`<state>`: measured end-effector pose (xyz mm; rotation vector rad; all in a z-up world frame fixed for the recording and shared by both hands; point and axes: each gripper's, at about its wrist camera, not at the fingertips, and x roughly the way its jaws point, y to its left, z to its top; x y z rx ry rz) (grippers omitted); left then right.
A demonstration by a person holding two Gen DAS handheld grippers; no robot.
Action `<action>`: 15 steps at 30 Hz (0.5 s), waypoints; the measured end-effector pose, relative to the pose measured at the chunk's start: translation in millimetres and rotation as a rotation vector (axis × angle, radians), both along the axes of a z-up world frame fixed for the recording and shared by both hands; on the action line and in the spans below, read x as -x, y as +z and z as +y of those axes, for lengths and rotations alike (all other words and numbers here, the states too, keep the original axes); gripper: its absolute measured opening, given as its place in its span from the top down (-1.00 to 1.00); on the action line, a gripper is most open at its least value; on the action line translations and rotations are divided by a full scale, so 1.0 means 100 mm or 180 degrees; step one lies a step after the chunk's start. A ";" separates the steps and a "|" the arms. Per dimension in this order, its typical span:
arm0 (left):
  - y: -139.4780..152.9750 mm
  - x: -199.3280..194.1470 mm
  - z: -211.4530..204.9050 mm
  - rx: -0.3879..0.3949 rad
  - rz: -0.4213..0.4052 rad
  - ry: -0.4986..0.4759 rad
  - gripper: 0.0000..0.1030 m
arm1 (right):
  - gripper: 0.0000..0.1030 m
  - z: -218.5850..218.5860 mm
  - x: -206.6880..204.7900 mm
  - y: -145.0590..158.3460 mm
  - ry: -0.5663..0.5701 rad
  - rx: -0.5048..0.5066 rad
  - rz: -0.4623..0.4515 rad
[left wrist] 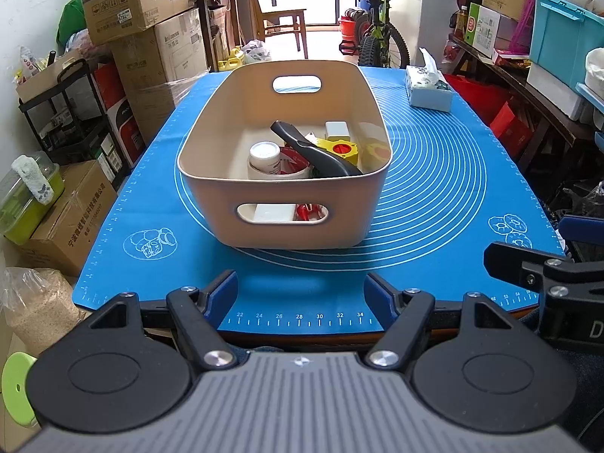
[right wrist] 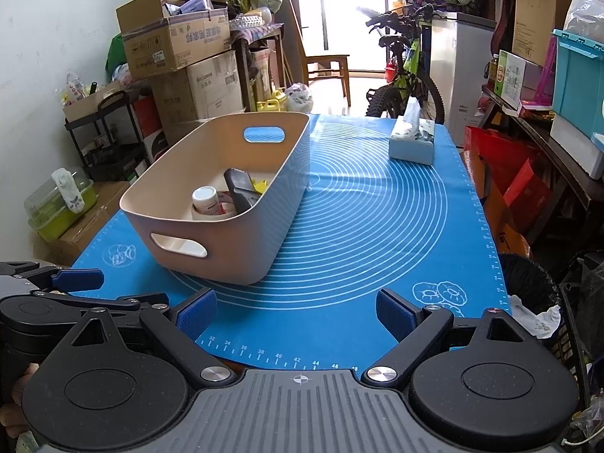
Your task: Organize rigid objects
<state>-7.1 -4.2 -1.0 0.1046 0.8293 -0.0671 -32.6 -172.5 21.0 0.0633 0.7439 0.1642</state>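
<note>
A beige bin (left wrist: 264, 226) (right wrist: 241, 253) with cut-out handles stands on the blue mat (left wrist: 434, 196) (right wrist: 358, 226). Inside lie a white-capped bottle (left wrist: 265, 158) (right wrist: 205, 200), a black-handled tool (left wrist: 313, 147) (right wrist: 241, 188), a yellow and red tape measure (left wrist: 341, 148), a small white box (left wrist: 337, 130) and a red and white item (left wrist: 292, 162). My left gripper (left wrist: 302, 294) hovers open over the mat's near edge, in front of the bin, with nothing between its blue pads. My right gripper (right wrist: 296, 315) stands open over the near edge, right of the bin, also empty.
A tissue box (left wrist: 428, 88) (right wrist: 411, 139) sits at the mat's far right. Stacked cardboard boxes (left wrist: 143, 30) and a black rack (left wrist: 68, 113) crowd the left side. A bicycle (left wrist: 377, 37) stands beyond the table, and shelves with a teal crate (left wrist: 562, 37) line the right.
</note>
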 end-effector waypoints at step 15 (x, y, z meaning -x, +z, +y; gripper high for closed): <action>0.00 0.00 0.00 -0.0012 0.0002 0.0001 -0.44 | -0.79 0.00 0.00 -0.01 0.0011 0.0015 0.0022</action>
